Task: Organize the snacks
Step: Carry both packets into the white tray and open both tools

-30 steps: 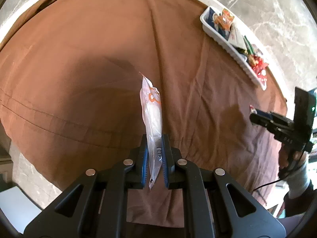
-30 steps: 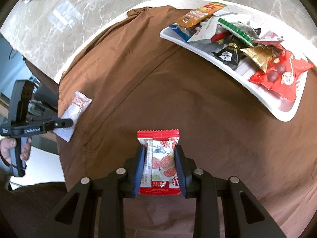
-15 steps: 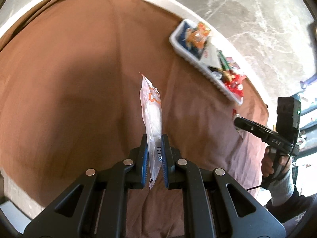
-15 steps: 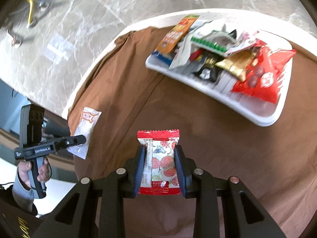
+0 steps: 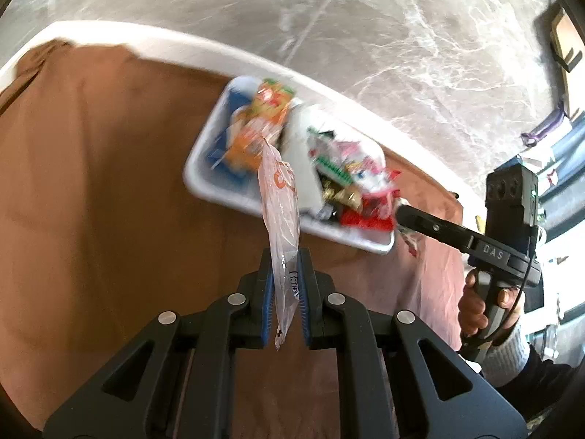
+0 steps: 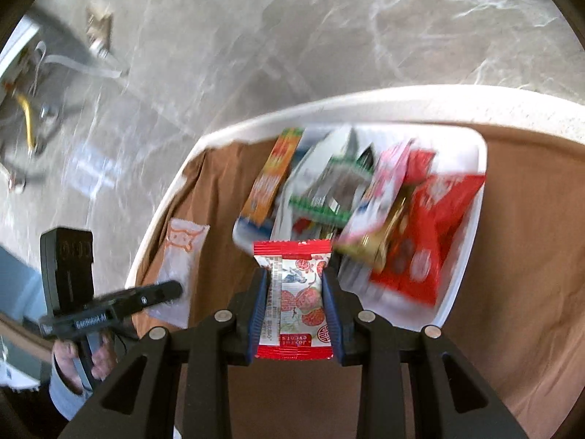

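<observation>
Marble-patterned grey floor (image 5: 365, 36) surrounds a white table (image 5: 175, 49) that is covered by a brown cloth (image 5: 91, 183). On the cloth, near the far edge of the table, sits a white tray (image 5: 204, 183) filled with mixed snack packets; both views of it are blurred.

Tray contents, as far as the blur allows:
- an orange packet (image 6: 272, 179) at the left end;
- a white packet with a green strip (image 6: 321, 190) in the middle;
- a gold packet (image 6: 380, 241) beside it;
- a large red packet (image 6: 427, 241) at the right end.

Left gripper (image 5: 284, 267): the jaws are clamped on a thin clear sachet with orange print (image 5: 279, 216). The sachet stands edge-on between the blue pads and its upper end overlaps the near rim of the tray in the left wrist view. The sachet is in the air, not on the cloth.

Right gripper (image 6: 294, 285): the jaws are clamped on the sides of a red-and-white packet with strawberry pictures (image 6: 294, 300). The packet lies flat between the pads, face up, with its top seal at the near rim of the tray in the right wrist view.

Each view shows the opposite gripper from the side, held in a hand (image 5: 482, 307) by its pistol grip. A grey cuff (image 5: 506, 355) shows at the wrist.
</observation>
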The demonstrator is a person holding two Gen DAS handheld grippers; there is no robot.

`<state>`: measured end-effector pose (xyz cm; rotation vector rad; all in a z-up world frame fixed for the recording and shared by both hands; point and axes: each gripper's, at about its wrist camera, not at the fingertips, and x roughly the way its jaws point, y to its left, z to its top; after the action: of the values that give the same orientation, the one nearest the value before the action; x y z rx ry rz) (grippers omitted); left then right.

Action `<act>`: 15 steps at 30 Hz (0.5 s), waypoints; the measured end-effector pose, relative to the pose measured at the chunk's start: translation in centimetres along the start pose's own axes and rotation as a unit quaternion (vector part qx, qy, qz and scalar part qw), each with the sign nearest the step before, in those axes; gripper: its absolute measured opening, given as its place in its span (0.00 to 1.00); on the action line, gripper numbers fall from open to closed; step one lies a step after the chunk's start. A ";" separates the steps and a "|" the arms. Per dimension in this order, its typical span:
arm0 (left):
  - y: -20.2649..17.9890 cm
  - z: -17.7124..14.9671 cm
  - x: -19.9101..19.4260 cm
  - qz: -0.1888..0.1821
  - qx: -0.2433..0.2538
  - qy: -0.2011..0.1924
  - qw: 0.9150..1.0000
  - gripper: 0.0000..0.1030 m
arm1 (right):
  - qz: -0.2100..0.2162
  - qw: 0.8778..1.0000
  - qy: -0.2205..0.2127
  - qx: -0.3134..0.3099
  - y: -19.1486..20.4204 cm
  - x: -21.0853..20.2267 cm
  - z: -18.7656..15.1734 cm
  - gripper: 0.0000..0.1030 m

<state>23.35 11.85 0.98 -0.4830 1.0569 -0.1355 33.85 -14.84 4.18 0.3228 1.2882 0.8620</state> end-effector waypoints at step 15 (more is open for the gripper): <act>-2.7 9.1 8.3 -0.011 0.073 0.026 0.997 0.10 | -0.022 0.997 -0.039 0.060 -2.3 3.9 5.4 0.31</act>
<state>35.64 9.59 -0.86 -0.3596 1.0844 -0.2436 39.84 -12.24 1.55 0.4175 1.2715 0.7303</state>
